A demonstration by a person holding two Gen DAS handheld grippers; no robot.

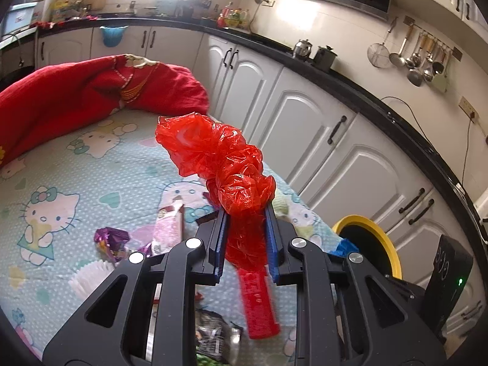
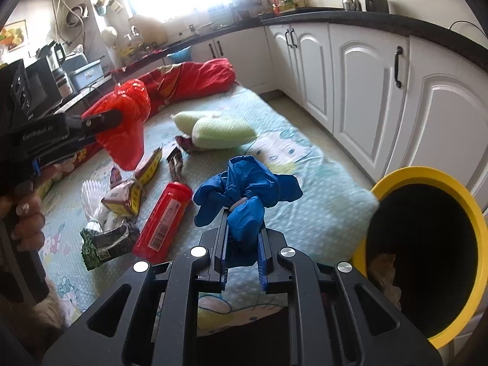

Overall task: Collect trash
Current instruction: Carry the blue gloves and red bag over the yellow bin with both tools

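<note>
Left gripper (image 1: 246, 213) clamps red bag (image 1: 219, 164), bunch running out past the tips, clear of the mat (image 1: 91, 158); right gripper (image 2: 243, 218) clamps blue bag (image 2: 244, 195) beside yellow bin (image 2: 427, 177).

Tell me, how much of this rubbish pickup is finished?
Done: something pale already lies inside the yellow-rimmed bin.
In hand: the left gripper is shut on a crumpled red plastic bag, and the right gripper is shut on a blue bag.
Left: a red tube, a white paper cup liner and several wrappers lie on the mat.
</note>
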